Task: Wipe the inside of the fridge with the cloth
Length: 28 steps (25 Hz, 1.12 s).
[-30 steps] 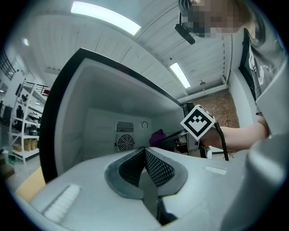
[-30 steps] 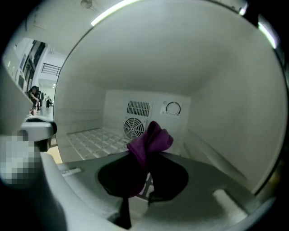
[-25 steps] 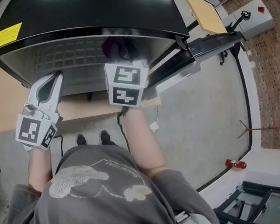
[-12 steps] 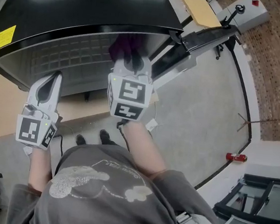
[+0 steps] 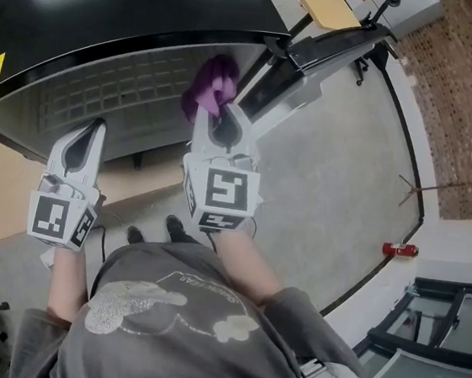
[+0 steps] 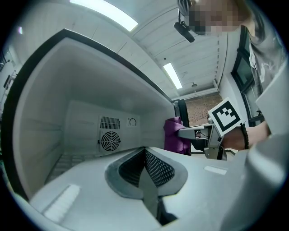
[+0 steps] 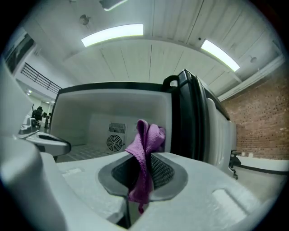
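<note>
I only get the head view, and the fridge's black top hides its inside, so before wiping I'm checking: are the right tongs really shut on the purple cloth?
Observer: Yes, the right tongs are shut on the purple cloth, pinched upright between them.
Operator: And the other hand?
Observer: The left tongs are shut, nothing between them.
Operator: What's at the back inside?
Observer: A round fan grille on the back wall of the fridge.
</note>
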Tool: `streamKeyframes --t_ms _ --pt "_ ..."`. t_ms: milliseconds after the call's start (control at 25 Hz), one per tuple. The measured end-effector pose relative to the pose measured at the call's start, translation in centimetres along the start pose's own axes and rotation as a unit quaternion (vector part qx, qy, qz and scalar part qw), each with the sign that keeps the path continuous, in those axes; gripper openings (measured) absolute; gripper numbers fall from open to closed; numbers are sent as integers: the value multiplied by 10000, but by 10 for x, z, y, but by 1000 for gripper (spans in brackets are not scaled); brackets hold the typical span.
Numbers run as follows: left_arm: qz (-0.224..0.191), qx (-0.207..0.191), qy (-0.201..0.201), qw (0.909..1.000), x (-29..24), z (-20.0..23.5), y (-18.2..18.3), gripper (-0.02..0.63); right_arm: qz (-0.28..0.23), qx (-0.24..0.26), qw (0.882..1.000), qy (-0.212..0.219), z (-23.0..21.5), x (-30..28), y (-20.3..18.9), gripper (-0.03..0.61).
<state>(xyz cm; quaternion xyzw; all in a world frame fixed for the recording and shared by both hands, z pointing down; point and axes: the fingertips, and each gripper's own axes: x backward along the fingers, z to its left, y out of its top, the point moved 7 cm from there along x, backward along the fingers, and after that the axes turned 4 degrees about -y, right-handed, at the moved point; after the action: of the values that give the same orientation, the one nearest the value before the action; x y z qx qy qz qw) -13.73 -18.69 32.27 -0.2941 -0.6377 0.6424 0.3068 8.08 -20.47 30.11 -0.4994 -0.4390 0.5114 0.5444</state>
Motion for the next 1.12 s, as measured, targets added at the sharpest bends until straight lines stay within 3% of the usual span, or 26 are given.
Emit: streamKeyframes --t_ms 160,280,440,560,640,720,1120 --pt "110 1 -33 9999 4 -3 -13 17 -511 194 9952 807 28 9 -2 44" --pt "243 79 99 9996 18 0 -28 17 -744 177 9827 1689 62 16 -8 44" --pt "399 142 637 9971 49 8 -49 17 -558 614 9469 3105 114 26 -32 44" --pt "471 147 983 9939 70 16 -66 17 -224 955 9190 3818 148 28 -64 43" --pt "497 231 1202 9912 82 23 -76 17 -54 1116 9092 4010 166 20 -90 44" --pt "536 309 1403 9882 92 30 -83 17 99 1193 9067 4044 181 5 -113 43" --pt "599 362 1991 9775 119 55 -90 18 144 1375 9168 3747 240 -87 -130 44"
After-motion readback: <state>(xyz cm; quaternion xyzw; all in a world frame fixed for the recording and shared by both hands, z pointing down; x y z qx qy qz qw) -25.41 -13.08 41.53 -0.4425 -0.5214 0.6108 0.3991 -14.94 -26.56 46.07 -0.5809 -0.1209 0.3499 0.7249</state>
